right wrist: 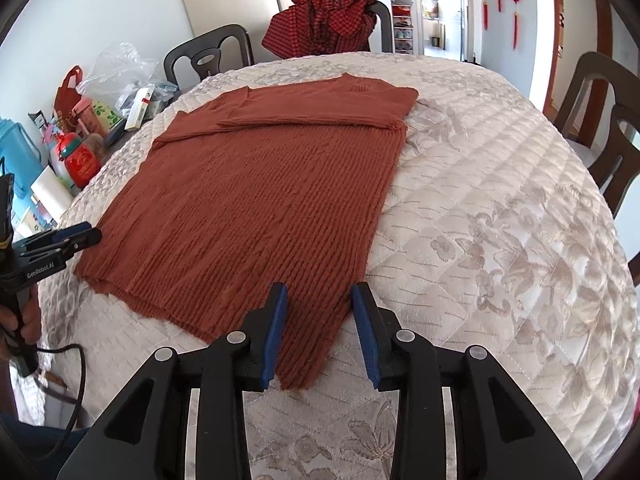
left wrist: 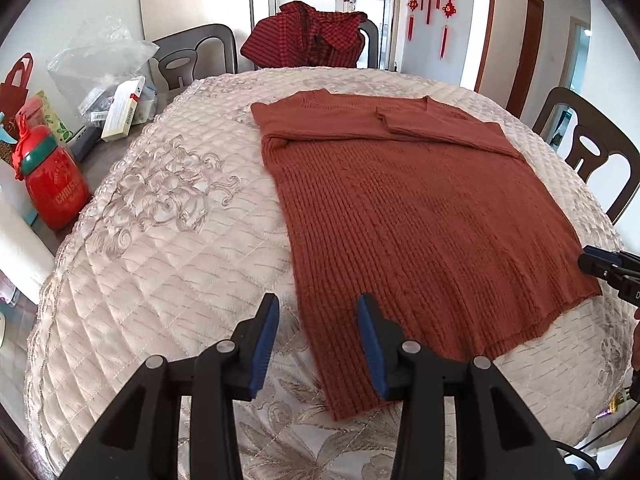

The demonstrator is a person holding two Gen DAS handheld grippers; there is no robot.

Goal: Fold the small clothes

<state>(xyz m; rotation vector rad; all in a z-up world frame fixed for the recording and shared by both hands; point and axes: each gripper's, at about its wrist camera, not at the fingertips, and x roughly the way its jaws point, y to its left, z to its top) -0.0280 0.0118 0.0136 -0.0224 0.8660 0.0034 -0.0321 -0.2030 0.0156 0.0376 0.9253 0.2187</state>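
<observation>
Blue-padded black fingers of the left gripper point(left wrist: 318, 340) stand nearest its lens, parted, with the near left corner of the rust-brown ribbed knit sweater point(left wrist: 420, 216) lying between them; the pads do not press on the cloth, so this gripper is released. Likewise the right gripper point(right wrist: 319, 330) is released, its jaws apart over the sweater's near right corner, cloth lying slack between the pads.

Ahead of both grippers the sweater lies flat on the cream quilted table cover point(left wrist: 160, 272), hem nearest, neckline farthest, both sleeves already folded across the chest. Beyond the far end, a red checked garment point(left wrist: 308, 36) hangs over a dark chair point(left wrist: 200, 56). Well off to the left of the left gripper stands a red jar with a green lid point(left wrist: 52, 184) among bags and boxes.

Judgement: the sleeve folds appear complete; the step in hand is taking the hem corners for the lengthwise fold. To do it well, each gripper should close on knit alone, not the quilted cover beneath, at matching depth from the hem. Both corners should rise together and travel forward evenly, so the hem lands square at the shoulders without dragging the sleeves loose.
</observation>
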